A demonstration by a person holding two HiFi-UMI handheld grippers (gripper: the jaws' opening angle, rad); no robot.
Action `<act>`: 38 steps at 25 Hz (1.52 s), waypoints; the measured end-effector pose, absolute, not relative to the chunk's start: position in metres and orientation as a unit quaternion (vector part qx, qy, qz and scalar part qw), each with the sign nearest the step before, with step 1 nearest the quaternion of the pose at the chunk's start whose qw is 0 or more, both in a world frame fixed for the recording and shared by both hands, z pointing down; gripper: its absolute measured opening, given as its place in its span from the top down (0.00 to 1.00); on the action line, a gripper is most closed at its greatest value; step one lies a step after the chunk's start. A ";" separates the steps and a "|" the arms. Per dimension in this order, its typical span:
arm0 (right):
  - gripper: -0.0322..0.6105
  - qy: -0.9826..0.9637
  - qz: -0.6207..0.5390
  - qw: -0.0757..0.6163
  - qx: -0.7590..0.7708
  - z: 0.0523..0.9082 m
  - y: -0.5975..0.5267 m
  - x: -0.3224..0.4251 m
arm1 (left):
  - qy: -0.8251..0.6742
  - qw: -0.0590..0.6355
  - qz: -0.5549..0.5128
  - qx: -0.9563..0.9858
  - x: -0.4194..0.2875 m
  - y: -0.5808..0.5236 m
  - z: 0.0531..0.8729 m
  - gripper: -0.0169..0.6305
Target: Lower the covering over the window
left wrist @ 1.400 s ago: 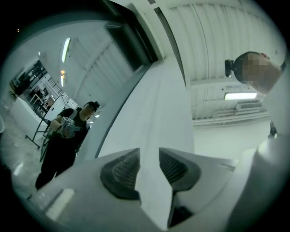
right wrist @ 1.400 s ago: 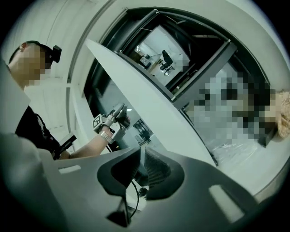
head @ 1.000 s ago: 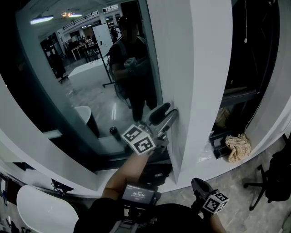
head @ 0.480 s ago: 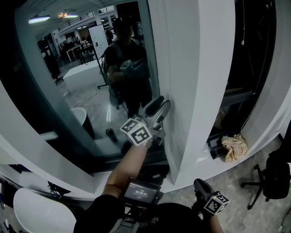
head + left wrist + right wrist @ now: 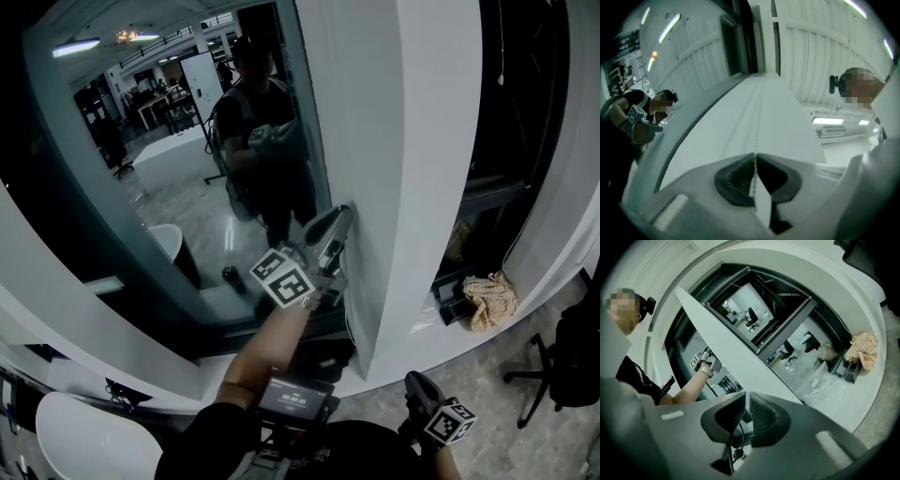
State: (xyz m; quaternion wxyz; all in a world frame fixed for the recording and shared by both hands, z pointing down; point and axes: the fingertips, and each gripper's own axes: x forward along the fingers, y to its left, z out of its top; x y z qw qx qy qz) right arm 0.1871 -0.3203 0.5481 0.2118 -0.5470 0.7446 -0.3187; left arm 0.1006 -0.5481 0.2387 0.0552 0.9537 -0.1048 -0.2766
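Observation:
My left gripper (image 5: 336, 225) reaches up to the edge of the white pillar (image 5: 384, 141) beside the dark window glass (image 5: 159, 197). A thin bead chain (image 5: 760, 105) runs up the pillar face. In the left gripper view the jaws (image 5: 755, 158) have just been closing and now pinch this chain between the pads. I cannot make out the covering itself. My right gripper (image 5: 419, 386) hangs low near my body. Its jaws (image 5: 746, 399) stand almost together with only a thin slit and nothing in it. My left arm (image 5: 689, 389) also shows in the right gripper view.
The glass reflects a person (image 5: 262, 131) holding grippers. A crumpled cloth (image 5: 489, 298) lies on the low sill of the right window. An office chair (image 5: 553, 375) stands at the far right, a white rounded seat (image 5: 84, 436) at the bottom left. A small screen (image 5: 292, 398) sits on my chest.
The left gripper's two fingers, spread apart beside the pillar in both earlier frames, have come together on the chain. Neither hand has shifted much.

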 end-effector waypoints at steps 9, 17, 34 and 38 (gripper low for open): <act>0.90 0.771 -0.317 0.188 -0.519 0.545 -0.342 0.180 | -0.146 0.002 -0.171 0.974 0.093 -0.517 0.288 0.96; 0.90 0.831 -0.285 0.154 -0.451 0.517 -0.355 0.170 | -0.226 0.136 0.162 0.951 0.082 -0.445 0.594 0.96; 0.75 0.934 -0.085 0.258 -0.232 0.228 -0.364 0.091 | -0.275 0.275 0.176 0.904 0.063 -0.258 0.704 0.96; 0.74 0.942 -0.067 0.240 -0.225 0.177 -0.370 0.066 | -0.264 0.259 0.187 0.910 0.052 -0.252 0.709 0.96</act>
